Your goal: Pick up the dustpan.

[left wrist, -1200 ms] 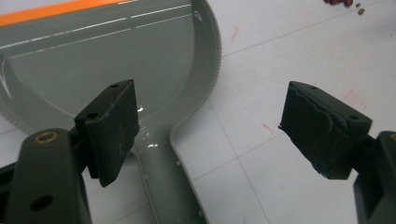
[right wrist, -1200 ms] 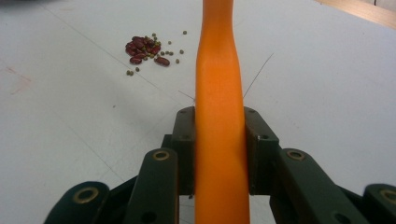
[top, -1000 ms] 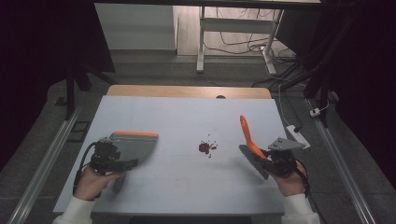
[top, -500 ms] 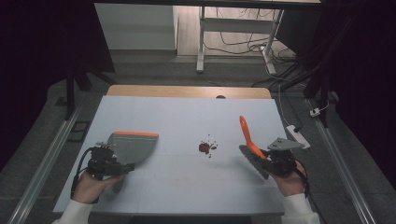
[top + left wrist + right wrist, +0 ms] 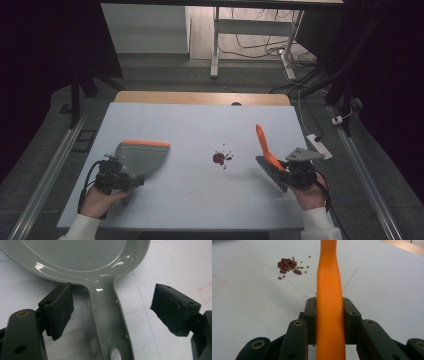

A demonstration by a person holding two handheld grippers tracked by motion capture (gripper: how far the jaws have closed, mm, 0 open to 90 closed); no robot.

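Observation:
A grey dustpan with an orange front lip lies flat on the white table, left of centre. My left gripper sits at its handle end, open. In the left gripper view the pads stand wide on either side of the dustpan's handle without touching it. My right gripper is shut on the orange handle of a brush, whose dark bristle head rests near the table. That handle runs up between the closed jaws. A small pile of red beans and tiny green seeds lies between the two tools.
The white table has a wooden strip along its far edge. A white power strip lies on the floor off the right edge. Metal rails run along both sides, and a desk frame with cables stands beyond.
My left gripper has drawn back a little toward the person along the dustpan's handle. The dustpan, the brush and the right gripper have kept their places.

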